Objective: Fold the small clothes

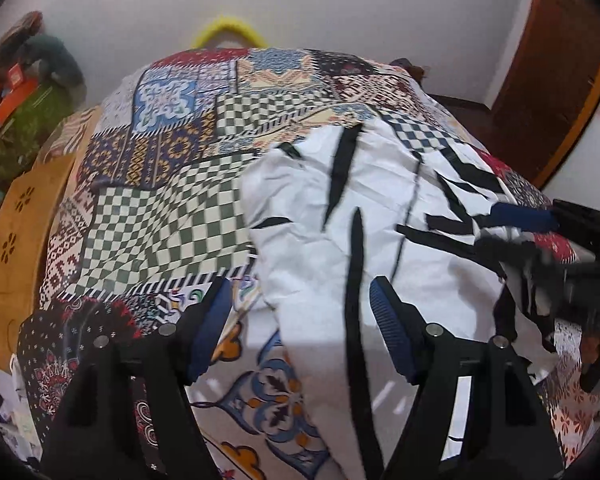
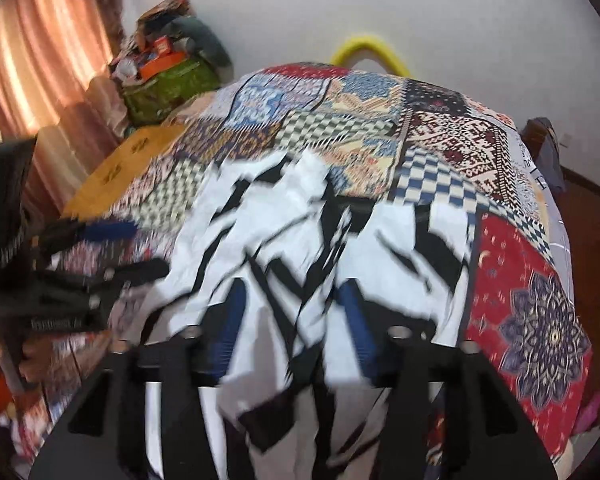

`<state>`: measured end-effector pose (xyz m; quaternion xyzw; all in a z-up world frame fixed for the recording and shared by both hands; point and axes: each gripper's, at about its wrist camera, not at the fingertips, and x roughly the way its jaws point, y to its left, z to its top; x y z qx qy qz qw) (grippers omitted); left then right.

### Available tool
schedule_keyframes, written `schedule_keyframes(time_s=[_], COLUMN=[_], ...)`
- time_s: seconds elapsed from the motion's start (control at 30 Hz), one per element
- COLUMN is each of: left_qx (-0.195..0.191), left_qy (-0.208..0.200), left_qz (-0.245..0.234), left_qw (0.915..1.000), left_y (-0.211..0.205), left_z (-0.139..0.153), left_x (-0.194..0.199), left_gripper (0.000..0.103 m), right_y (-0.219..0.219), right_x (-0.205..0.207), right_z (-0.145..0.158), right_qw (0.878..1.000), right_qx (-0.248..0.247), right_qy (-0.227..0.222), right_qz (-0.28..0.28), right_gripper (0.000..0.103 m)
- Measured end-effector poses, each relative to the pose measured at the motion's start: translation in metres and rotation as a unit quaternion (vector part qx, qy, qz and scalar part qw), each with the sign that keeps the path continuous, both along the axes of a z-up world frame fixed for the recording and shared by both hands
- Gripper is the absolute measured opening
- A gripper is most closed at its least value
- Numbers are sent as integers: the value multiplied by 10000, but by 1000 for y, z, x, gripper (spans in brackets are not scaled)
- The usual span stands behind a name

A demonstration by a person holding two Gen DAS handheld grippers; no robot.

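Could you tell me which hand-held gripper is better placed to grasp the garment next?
Probably right: the right hand-held gripper straddles the white black-striped cloth garment; the left hand-held gripper sits at its edge.

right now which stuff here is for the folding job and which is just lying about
For the job:
white garment with black stripes
left hand-held gripper
right hand-held gripper

Lying about:
patchwork bedspread
yellow ring
green bag

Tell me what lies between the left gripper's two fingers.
In the left wrist view, the left gripper stands open; between its fingers lie the white garment's near edge and a strip of patterned bedspread.
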<state>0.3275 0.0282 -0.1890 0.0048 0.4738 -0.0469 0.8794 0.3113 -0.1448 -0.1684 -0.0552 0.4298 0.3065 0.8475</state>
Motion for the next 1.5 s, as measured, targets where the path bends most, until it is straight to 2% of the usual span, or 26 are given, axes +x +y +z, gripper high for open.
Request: schedule_keyframes(time_s=[0.13,0.27,0.37,0.57,0.7,0.77,0.8,0.87,0.97,1.03,1.2,1.27,1.37,1.47,1.5], left_qx=[119,-65,-183,-123,-383,-561,-653,-824,-1024,-1084,-1417,-1464,-1565,-1577,-1573], left_qy=[256,657,724,716,635,576,569,618,797,911,1107,1080,1066,1038,1032], left_qz=[-23,153,246,470,576,565,539,492,401,359,309,360,364,279,257], left_qw=[9996,9977,9969,9962,9956,9952,9948,9935,9907,9893,9832,9827,9812,9816,9818], left_y=[-7,6,19,44,55,55,53,49,38,31,20,18,16,12,11], left_z=[-16,-35,-37,-32,-20,-15,-14,-16,-27,-36,-51,-52,-52,-51,-51], left_x=[1,-2,-10,-27,-31,-29,-28,-21,-11,-4,12,18,27,31,31], left_gripper=[72,72,72,72,72,72,73,73,73,73,73,73,72,60,54], right_y=[5,-3,-16,-37,-59,-71,-76,-85,-98,-103,-97,-93,-84,-76,-74], right_x=[-15,-14,-13,-22,-24,-23,-22,-17,-3,4,12,13,16,17,18], right_z=[-19,-35,-35,-19,-6,-5,-6,-14,-33,-44,-48,-47,-50,-56,-57], right_qw=[9991,9980,9986,9992,9985,9975,9970,9956,9917,9879,9841,9832,9816,9816,9816], right_qx=[-414,-629,-468,-213,33,120,119,57,218,638,1088,1191,1309,1318,1314], right_qy=[-49,32,150,102,52,52,54,85,569,907,1053,1094,1232,1275,1279], right_qz=[103,-50,-197,-310,-541,-694,-764,-932,-1135,-1082,-930,-846,-636,-536,-538], right_gripper=[55,55,55,55,55,60,69,71,71,71,74,70,58,45,36])
